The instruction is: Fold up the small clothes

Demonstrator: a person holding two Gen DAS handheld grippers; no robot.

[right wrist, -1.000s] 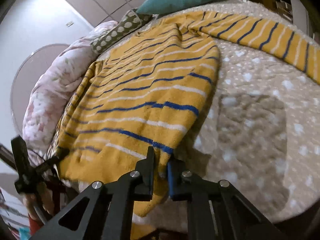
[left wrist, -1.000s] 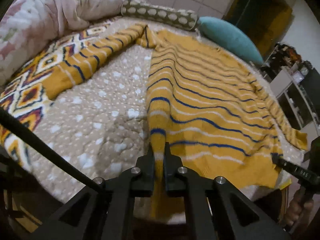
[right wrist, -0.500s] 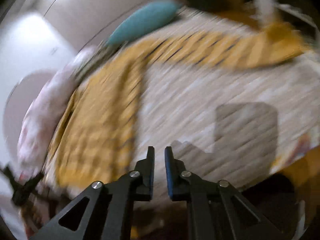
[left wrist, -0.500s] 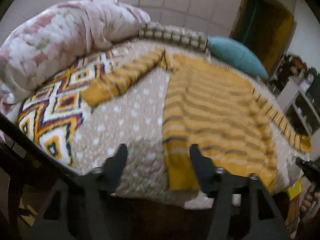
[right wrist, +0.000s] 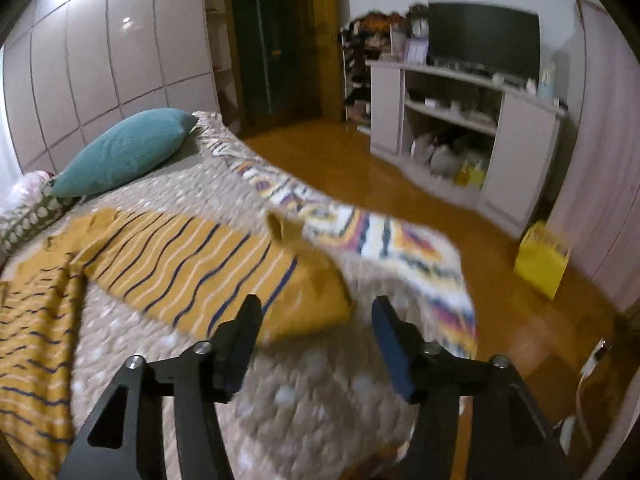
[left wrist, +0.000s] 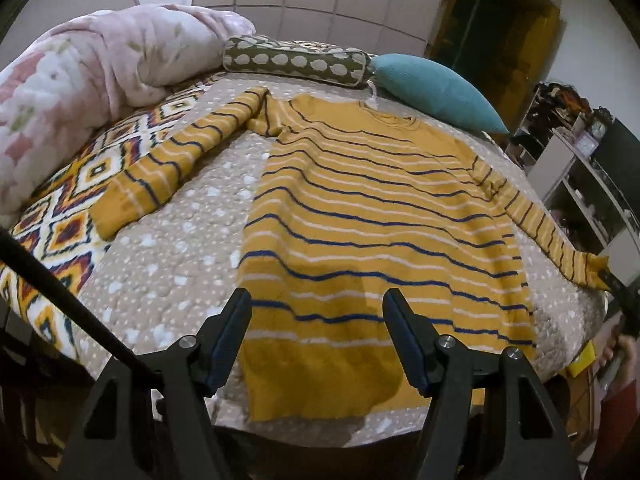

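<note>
The yellow striped sweater (left wrist: 372, 216) lies flat on the bed (left wrist: 168, 272). Both grippers, left (left wrist: 316, 336) and right (right wrist: 316, 336), have just opened, holding nothing; the right should pinch the near sleeve cuff (right wrist: 312, 296) squarely before folding inward

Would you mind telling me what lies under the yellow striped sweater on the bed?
The yellow striped sweater lies flat on a beige dotted quilt; its left sleeve reaches onto a diamond-patterned blanket. Whatever is beneath the sweater's body is covered.
</note>
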